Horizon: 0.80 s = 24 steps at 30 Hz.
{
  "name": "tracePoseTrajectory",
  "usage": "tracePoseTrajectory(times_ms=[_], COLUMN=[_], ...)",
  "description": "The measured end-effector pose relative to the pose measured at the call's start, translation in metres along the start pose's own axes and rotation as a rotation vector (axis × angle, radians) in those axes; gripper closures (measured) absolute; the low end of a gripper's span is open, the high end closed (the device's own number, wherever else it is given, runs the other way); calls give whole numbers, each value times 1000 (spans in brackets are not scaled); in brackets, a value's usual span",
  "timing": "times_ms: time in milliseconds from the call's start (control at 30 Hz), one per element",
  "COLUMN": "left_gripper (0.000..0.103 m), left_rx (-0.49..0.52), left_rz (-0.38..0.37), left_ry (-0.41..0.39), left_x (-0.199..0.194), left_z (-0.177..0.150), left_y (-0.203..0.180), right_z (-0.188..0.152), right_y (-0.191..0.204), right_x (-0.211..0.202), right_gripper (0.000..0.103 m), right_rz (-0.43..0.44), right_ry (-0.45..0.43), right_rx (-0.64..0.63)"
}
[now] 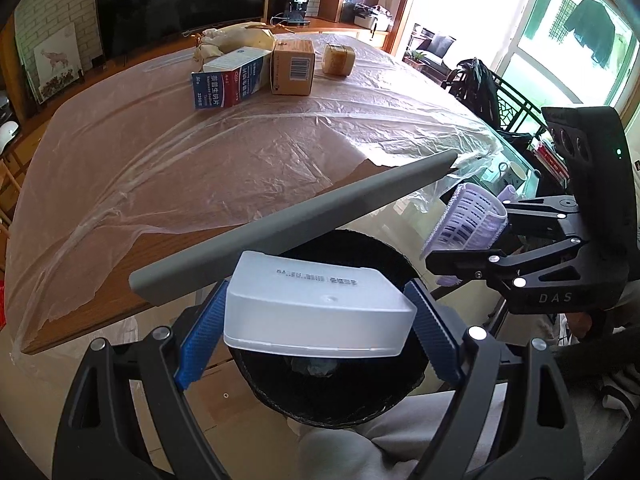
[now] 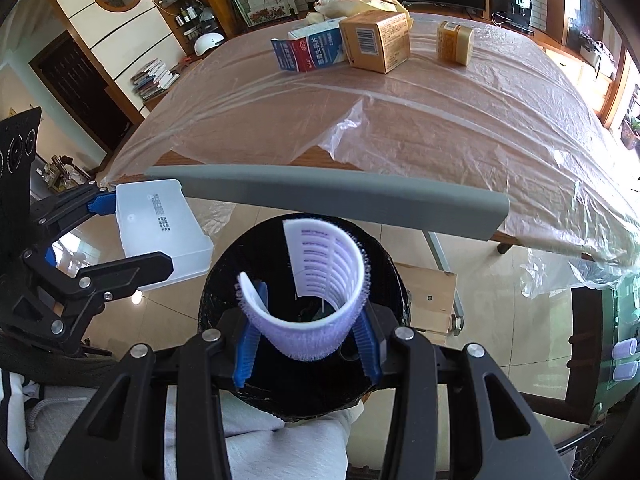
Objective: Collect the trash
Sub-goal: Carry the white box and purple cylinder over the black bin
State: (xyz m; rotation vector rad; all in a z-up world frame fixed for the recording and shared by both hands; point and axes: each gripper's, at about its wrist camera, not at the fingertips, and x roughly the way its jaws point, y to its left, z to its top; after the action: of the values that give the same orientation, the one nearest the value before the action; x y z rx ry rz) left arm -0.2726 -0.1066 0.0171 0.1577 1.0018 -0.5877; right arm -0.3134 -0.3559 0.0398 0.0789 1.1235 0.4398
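Deposit step. Left tongs [image 1: 316, 340] grip a translucent white plastic box [image 1: 320, 312], right tongs [image 2: 306, 344] clamp a curled lilac hair roller [image 2: 316, 300], both over the round black bin [image 2: 384, 280] (beside the surface's near edge). Next move, seemingly: release.

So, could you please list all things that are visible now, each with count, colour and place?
plastic box: 1, translucent white, between the left gripper's pads, above the bin
hair roller: 1, lilac, between the right gripper's pads, above the bin
bin: 1, black, on the floor below the table edge
blue-white carton: 1, far side of the table
cardboard box: 1, brown, beside the carton
jar: 1, yellowish, right of the cardboard box
cloth bag: 1, cream, behind the carton
table: 1, wooden, under clear plastic sheet
left gripper: black, blue pads
right gripper: black, blue pads
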Motion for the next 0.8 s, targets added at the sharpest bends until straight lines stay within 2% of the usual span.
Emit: tracePoseTrajectory(times_ms=[800], left_gripper=[16], left_rx=[44], left_rz=[21], left_ry=[98], left_x=[35], left_z=[-18], left_y=[2], right_z=[-12], right_y=[4], right_x=[34], right_gripper=[62], right_rz=[-22], right_ry=[96], right_rx=[-43])
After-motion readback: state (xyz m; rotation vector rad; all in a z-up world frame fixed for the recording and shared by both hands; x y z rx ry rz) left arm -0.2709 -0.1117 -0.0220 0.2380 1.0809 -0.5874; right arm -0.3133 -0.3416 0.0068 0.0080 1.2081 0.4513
